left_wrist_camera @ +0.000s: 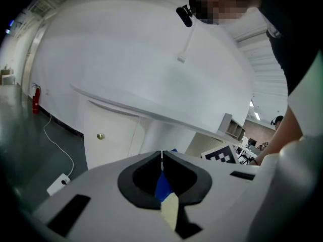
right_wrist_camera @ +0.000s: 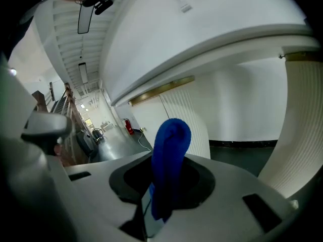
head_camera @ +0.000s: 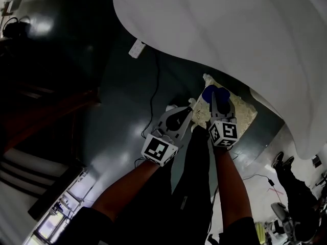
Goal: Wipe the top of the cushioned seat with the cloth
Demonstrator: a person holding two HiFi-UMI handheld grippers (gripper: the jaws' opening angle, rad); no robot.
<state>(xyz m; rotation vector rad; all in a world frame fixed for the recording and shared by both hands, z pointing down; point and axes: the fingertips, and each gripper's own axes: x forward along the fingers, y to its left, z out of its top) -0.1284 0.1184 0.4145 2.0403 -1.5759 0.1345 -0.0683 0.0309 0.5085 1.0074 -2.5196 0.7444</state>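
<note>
Head view: blue cloth [head_camera: 210,92] pinched in R gripper [head_camera: 217,103], at 10 o'clock edge of cream cushioned seat [head_camera: 244,114]; L gripper [head_camera: 186,112] just beside, at 9.
L gripper view: fingers closed, nothing held.
R gripper view: fingers clamped on cloth fold.
Prob soft, light, floppy, so grip the bunched fold.

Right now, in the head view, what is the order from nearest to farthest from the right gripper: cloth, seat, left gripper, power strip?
1. cloth: held in the right gripper jaws.
2. seat: directly behind it in the view.
3. left gripper: beside it, to the left.
4. power strip: on the floor, far upper left.
</note>
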